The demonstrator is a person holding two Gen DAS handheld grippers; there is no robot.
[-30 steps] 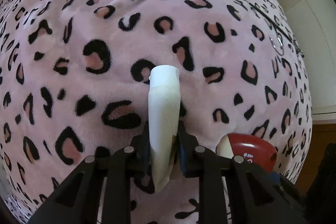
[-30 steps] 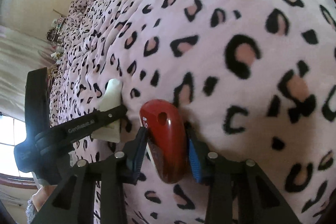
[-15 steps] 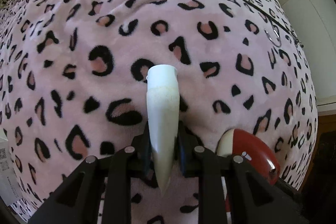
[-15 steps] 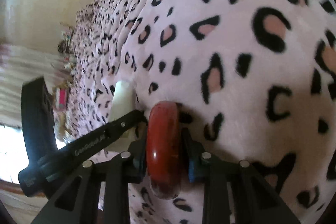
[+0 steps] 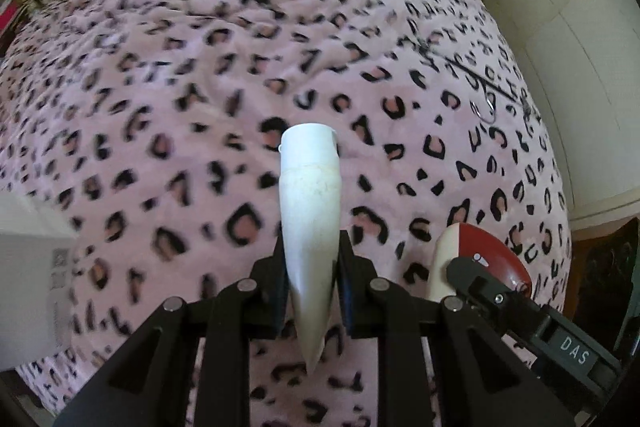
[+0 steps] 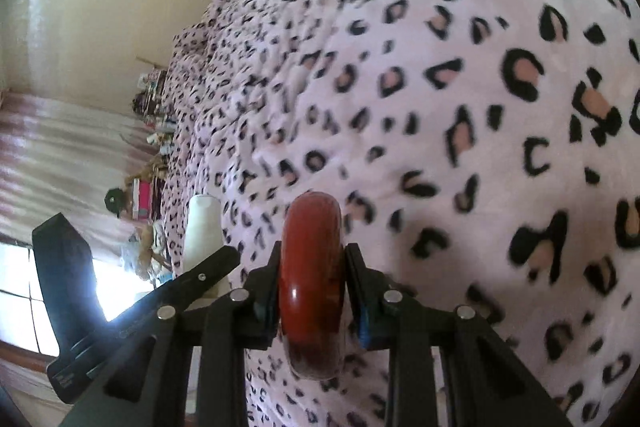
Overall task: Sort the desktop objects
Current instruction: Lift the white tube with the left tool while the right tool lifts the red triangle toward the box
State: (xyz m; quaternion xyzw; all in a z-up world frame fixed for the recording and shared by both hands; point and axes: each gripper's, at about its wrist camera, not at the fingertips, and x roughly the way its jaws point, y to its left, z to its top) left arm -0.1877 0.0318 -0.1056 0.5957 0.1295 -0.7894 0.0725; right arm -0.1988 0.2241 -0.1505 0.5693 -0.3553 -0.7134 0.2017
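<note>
- We find the left hand-held gripper clenched on a white tapered tube, gripped low on its body so the capped end stands clear above the leopard-print blanket.
- The right hand-held gripper is clenched on a red rounded object, pinched across its narrow sides; we judge this gives the pads a secure hold.
- Both items hang above the blanket, touching nothing else, the red one just right of the tube.
- A white box shows at the blanket's left edge; whether it is the sorting destination we cannot tell.
</note>
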